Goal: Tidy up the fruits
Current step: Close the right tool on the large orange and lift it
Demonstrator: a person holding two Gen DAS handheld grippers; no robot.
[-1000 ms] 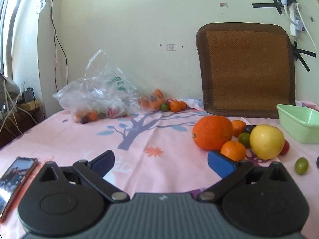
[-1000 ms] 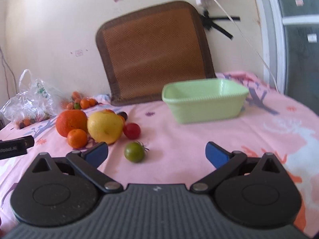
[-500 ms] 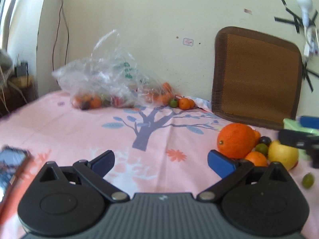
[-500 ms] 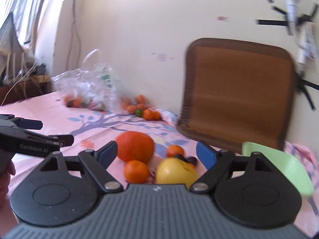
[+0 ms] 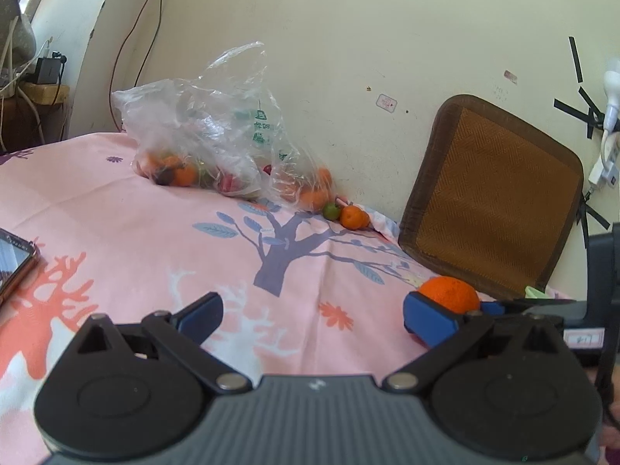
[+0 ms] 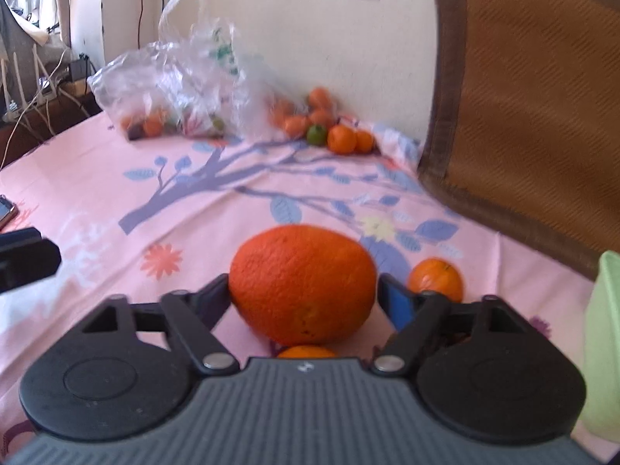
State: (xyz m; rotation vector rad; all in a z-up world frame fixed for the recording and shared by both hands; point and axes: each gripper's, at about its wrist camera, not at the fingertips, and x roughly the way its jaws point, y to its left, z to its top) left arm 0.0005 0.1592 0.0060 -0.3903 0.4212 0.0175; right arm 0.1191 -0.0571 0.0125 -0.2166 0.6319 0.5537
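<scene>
Closing: right hand-held gripper (image 6: 302,294) | between: large orange (image 6: 302,283) (on cloth)

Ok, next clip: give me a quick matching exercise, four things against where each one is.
Things:
1. large orange
2. plastic bag
3. woven mat
4. phone

Places:
A. propped against the wall
B. between the right gripper fingers, jaws closing
C. flat on the cloth at the left edge
D. slumped by the wall, small fruit inside

Pairs: 1-B, 2-D, 3-A, 4-C
</scene>
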